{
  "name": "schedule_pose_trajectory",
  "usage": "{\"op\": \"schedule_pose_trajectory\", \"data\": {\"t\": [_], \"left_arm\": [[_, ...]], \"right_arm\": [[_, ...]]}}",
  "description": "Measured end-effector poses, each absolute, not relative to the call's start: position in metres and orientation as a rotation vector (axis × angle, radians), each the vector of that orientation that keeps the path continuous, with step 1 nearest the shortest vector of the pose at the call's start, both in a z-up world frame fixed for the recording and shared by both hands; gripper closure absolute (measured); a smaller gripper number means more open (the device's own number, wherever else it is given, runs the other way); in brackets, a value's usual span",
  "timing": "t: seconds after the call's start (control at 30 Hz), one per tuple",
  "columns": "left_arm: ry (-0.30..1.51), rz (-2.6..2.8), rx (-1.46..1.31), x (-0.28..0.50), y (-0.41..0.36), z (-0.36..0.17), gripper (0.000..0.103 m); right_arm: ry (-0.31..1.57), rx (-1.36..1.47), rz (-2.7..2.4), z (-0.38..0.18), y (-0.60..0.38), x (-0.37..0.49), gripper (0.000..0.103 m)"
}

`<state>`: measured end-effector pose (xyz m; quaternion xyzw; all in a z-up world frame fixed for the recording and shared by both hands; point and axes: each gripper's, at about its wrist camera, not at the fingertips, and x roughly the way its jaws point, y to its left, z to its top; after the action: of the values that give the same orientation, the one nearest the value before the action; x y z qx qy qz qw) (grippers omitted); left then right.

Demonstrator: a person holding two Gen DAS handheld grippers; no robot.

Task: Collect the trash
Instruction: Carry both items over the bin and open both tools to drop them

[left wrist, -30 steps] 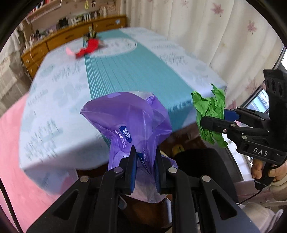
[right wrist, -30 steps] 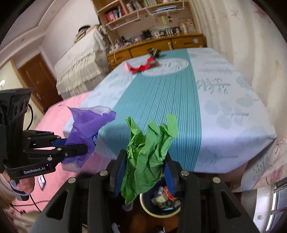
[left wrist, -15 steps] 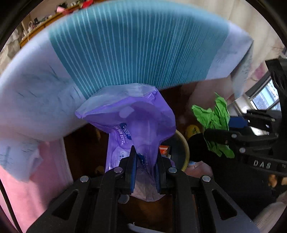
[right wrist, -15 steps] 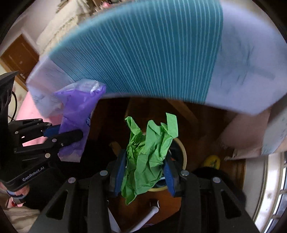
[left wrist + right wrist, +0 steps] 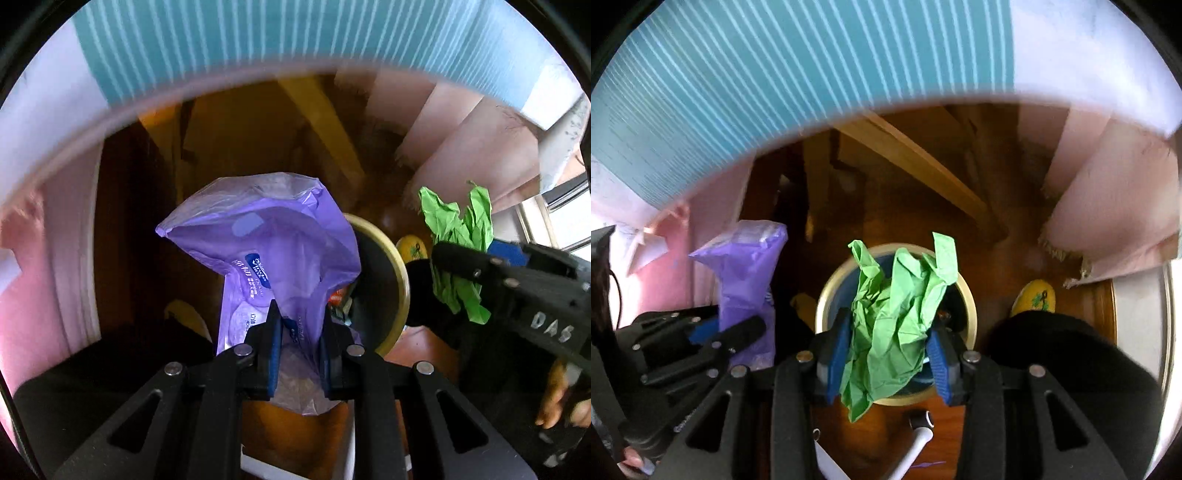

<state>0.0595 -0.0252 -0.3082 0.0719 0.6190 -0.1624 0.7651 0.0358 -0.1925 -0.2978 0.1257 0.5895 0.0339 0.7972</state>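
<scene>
Where the tabletop filled both views a second ago, only the tablecloth [image 5: 775,92] edge shows now; the left gripper [image 5: 299,343] pinches the purple bag [image 5: 266,251], the right gripper [image 5: 890,354] pinches green paper [image 5: 901,314], both lowered over the bin [image 5: 967,295].

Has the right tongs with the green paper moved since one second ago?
Yes. The right tongs, shut on the green paper, went down: the tablecloth now lies above it, and the bin on the floor sits directly beneath.
</scene>
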Motion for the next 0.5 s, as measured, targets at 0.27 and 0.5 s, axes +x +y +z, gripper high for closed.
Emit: {"op": "schedule_pose_trajectory", "data": {"t": [0.27,0.5], "left_arm": [[1.439,-0.320,0.132,0.069,-0.028,-0.342,0.086],[1.446,-0.344,0.150,0.076,-0.034,-0.347,0.085]], "right_arm": [[1.332,0.297,0.043,-0.322,-0.193,0.043,0.063],[1.379,0.248,0.110,-0.334,-0.174,0.048,0.061]]}}
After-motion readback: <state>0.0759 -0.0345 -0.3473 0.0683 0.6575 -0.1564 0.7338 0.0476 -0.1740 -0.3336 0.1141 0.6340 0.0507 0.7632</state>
